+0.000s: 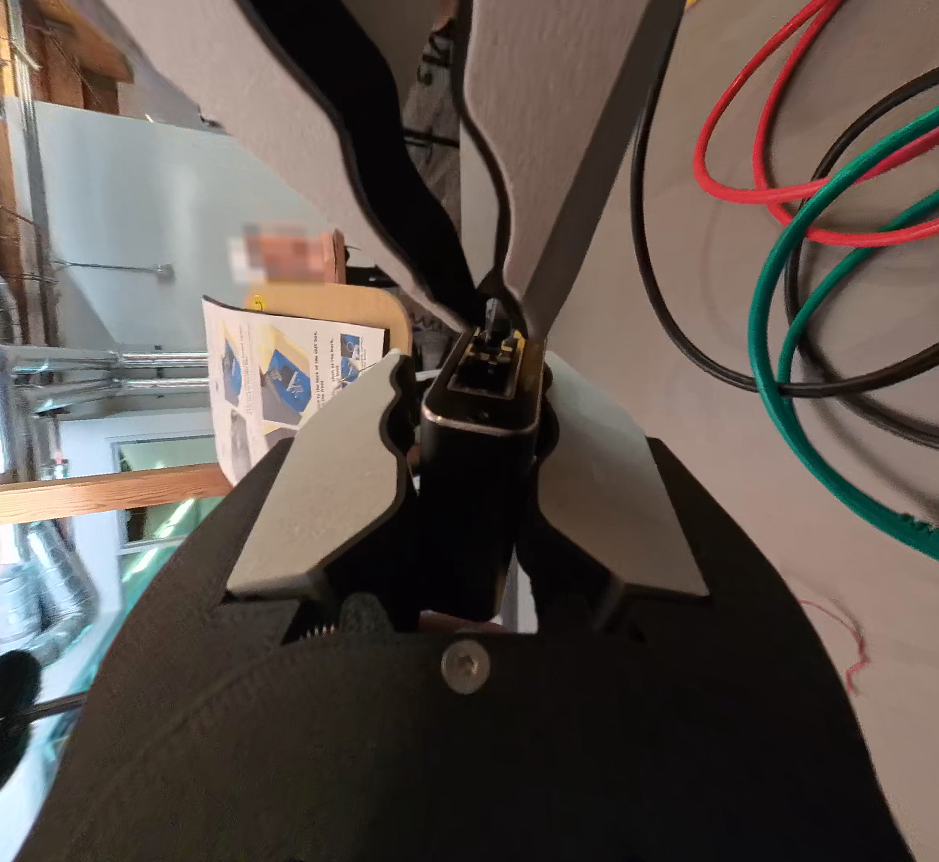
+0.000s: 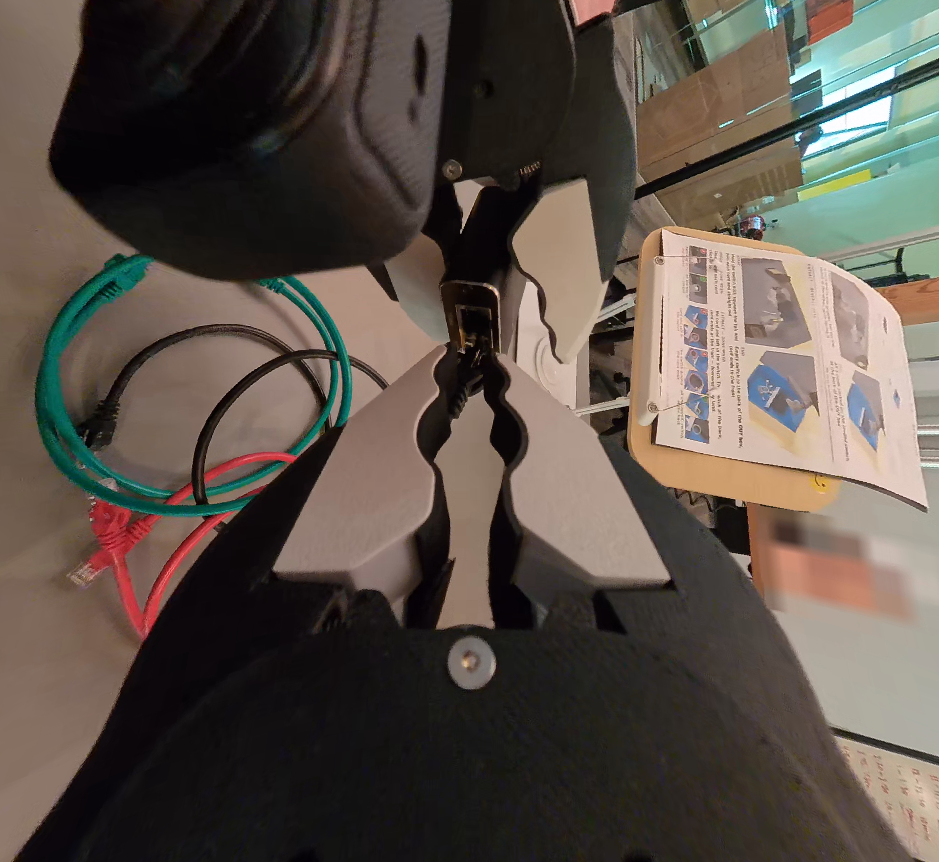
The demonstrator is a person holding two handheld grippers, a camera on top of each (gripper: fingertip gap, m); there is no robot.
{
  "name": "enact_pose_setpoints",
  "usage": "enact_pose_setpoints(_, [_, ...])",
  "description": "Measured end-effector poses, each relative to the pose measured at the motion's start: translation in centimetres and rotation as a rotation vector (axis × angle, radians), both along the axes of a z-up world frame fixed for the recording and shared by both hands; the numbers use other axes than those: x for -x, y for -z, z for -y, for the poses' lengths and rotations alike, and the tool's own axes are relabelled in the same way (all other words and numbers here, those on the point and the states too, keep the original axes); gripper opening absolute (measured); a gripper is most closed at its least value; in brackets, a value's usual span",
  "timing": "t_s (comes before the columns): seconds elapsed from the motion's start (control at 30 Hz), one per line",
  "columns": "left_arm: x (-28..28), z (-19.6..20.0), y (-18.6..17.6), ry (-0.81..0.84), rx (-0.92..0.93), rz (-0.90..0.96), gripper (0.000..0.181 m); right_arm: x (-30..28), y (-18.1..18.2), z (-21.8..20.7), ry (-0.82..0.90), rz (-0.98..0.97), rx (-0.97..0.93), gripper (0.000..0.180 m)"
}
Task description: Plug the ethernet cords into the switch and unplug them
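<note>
My left gripper (image 1: pixel 472 380) is shut on a small black switch (image 1: pixel 477 456) and holds it above the table with the port face pointing away. My right gripper (image 2: pixel 467 365) is shut on the plug of a black ethernet cord (image 2: pixel 465 382). The plug tip sits at a port of the switch (image 2: pixel 472 314); I cannot tell how deep. In the left wrist view the right gripper (image 1: pixel 495 299) comes in from the top, and the port nearest the camera is empty. The left gripper (image 2: pixel 508 278) comes in from the top of the right wrist view.
Loose green (image 2: pixel 66 380), red (image 2: pixel 117 543) and black (image 2: pixel 213 431) cords lie coiled on the grey table (image 2: pixel 51 685); they also show in the left wrist view, green (image 1: pixel 777 329) and red (image 1: pixel 762 75). A printed sheet on a wooden board (image 2: pixel 762 370) stands beyond the table edge. The gap from one gripper's tips to the other's is roughly 5 cm.
</note>
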State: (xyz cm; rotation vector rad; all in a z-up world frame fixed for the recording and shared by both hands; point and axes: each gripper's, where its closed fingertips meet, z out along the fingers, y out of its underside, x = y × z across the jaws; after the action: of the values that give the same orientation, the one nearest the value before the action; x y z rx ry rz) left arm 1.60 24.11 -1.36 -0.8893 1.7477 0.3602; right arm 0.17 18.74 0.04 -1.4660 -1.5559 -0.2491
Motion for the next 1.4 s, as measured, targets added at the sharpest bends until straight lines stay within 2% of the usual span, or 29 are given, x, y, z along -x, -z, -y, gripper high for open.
enact_pose_setpoints(0.23, [-0.6, 0.3, 0.2, 0.024, 0.071, 0.049, 0.044, -0.3, -0.4, 0.6, 0.012, 0.015, 0.000, 0.008])
enact_pose_setpoints(0.27, [-0.5, 0.4, 0.3, 0.024, 0.066, 0.044, 0.044, -0.4, -0.8, 0.6, 0.009, 0.003, -0.014, 0.000])
enact_pose_setpoints(0.43, [1.5, -2.8, -0.8, -0.077, 0.062, 0.101, 0.044, -0.9, -1.2, 1.4, 0.006, -0.001, -0.005, 0.000])
enact_pose_setpoints(0.57, [1.5, -2.0, -1.4, -0.052, 0.045, 0.116, 0.043, -0.7, -2.5, 0.8, 0.016, -0.084, -0.039, 0.000])
enact_pose_setpoints(0.6, [1.5, -2.1, -1.2, -0.053, 0.049, 0.118, 0.043, -0.8, -2.8, 0.6, 0.024, -0.088, -0.062, 0.001])
enact_pose_setpoints(0.67, [1.6, -2.2, -1.0, -0.057, 0.053, 0.121, 0.043, -0.7, -3.3, 0.6, 0.031, -0.107, -0.083, 0.017])
enact_pose_setpoints(0.77, [1.4, -1.7, -1.4, -0.015, 0.026, 0.166, 0.043, -1.0, -3.9, 0.3, 0.045, -0.186, -0.068, 0.013])
enact_pose_setpoints(0.9, [1.9, -1.4, -2.8, 0.034, -0.116, 0.224, 0.044, -1.0, -5.1, 0.5, 0.018, -0.440, 0.084, 0.014])
enact_pose_setpoints(1.03, [2.6, -1.8, -4.0, 0.032, -0.284, 0.259, 0.044, 0.2, -4.0, 0.1, 0.004, -0.567, 0.257, 0.014])
enact_pose_setpoints(1.2, [2.7, -1.8, -4.6, 0.047, -0.429, 0.268, 0.044, 1.4, -3.0, -0.7, -0.004, -0.724, 0.441, 0.023])
enact_pose_setpoints(1.33, [2.8, -2.0, -4.8, 0.033, -0.445, 0.272, 0.044, 2.2, -0.7, -0.7, 0.001, -0.646, 0.495, 0.033])
enact_pose_setpoints(1.4, [2.6, -2.1, -4.7, 0.025, -0.461, 0.262, 0.044, 2.6, -0.6, -0.9, 0.003, -0.617, 0.454, 0.015])
